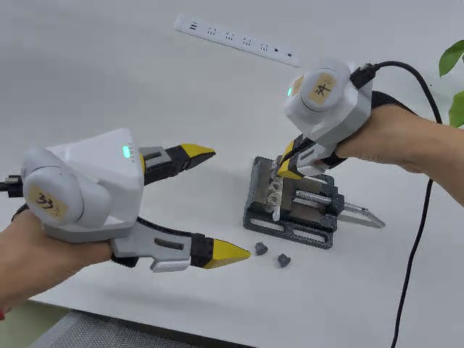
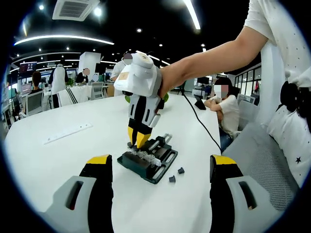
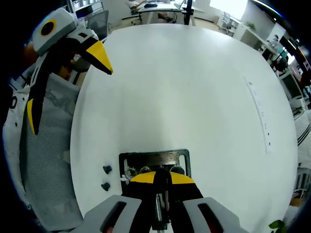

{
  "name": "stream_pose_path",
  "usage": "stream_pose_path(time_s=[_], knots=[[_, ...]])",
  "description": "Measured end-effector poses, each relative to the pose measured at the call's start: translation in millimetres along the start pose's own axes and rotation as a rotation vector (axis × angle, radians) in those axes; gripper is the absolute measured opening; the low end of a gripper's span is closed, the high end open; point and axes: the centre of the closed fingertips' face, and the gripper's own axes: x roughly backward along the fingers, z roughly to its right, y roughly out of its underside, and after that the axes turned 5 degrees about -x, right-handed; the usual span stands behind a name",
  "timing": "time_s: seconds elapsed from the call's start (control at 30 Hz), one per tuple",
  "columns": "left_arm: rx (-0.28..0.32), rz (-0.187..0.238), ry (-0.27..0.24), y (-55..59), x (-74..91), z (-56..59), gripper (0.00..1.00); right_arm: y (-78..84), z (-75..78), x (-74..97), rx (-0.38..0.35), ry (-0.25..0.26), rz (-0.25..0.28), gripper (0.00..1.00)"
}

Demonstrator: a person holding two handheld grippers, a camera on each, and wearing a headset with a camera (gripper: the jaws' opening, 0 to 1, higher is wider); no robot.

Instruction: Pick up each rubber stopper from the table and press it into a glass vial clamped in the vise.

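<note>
While left fingers (image 1: pixel 194 151) gape, right fingers (image 1: pixel 289 172) meet over clear vials (image 1: pixel 274 194) near dark stoppers (image 1: pixel 262 249).

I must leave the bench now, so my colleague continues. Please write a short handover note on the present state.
Left tool: open, empty, hovering above the table.
Right tool: shut, tips down at the vials in the vise; whether it holds a stopper is unclear.
Two stoppers lie on the table beside the vise, still to press in.
Number of plugged vials: cannot tell.
</note>
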Motion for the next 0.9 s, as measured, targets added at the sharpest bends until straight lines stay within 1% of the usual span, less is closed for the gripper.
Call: stream_pose_path(time_s=[0.1,0.27,0.3,0.33,0.4,0.57,0.6,0.7,0.83,0.9], knots=[[-0.003,-0.006,0.001,0.3,0.3,0.4,0.81,-1.2,-1.0,5.4,-0.018,0.005,0.026,0.04],[-0.006,-0.011,-0.002,-0.2,0.9,-0.2,0.81,0.5,2.0,13.8,-0.033,0.017,0.056,0.05],[-0.008,-0.014,-0.003,-0.3,1.1,-0.5,0.81,1.1,3.2,16.8,-0.039,0.022,0.069,0.06],[-0.008,-0.015,-0.002,-0.6,1.1,-0.5,0.81,1.8,0.4,21.3,-0.045,0.026,0.080,0.06],[-0.012,-0.020,0.000,-0.3,1.1,-0.2,0.82,3.2,1.4,24.6,-0.059,0.031,0.099,0.07],[-0.021,-0.030,0.000,-1.9,0.5,0.0,0.82,8.1,-0.9,37.5,-0.106,0.051,0.170,0.10],[-0.026,-0.031,-0.003,-2.5,0.4,-0.5,0.82,9.2,-2.3,40.9,-0.119,0.056,0.190,0.11],[-0.024,-0.032,-0.004,-3.6,0.4,-0.9,0.82,15.0,-7.2,48.5,-0.138,0.071,0.215,0.11],[-0.028,-0.042,-0.004,-3.3,1.2,-0.3,0.82,18.6,-9.0,53.2,-0.174,0.086,0.265,0.12],[-0.031,-0.049,-0.003,-3.1,1.8,0.5,0.81,24.3,-13.0,55.9,-0.192,0.096,0.290,0.13]])
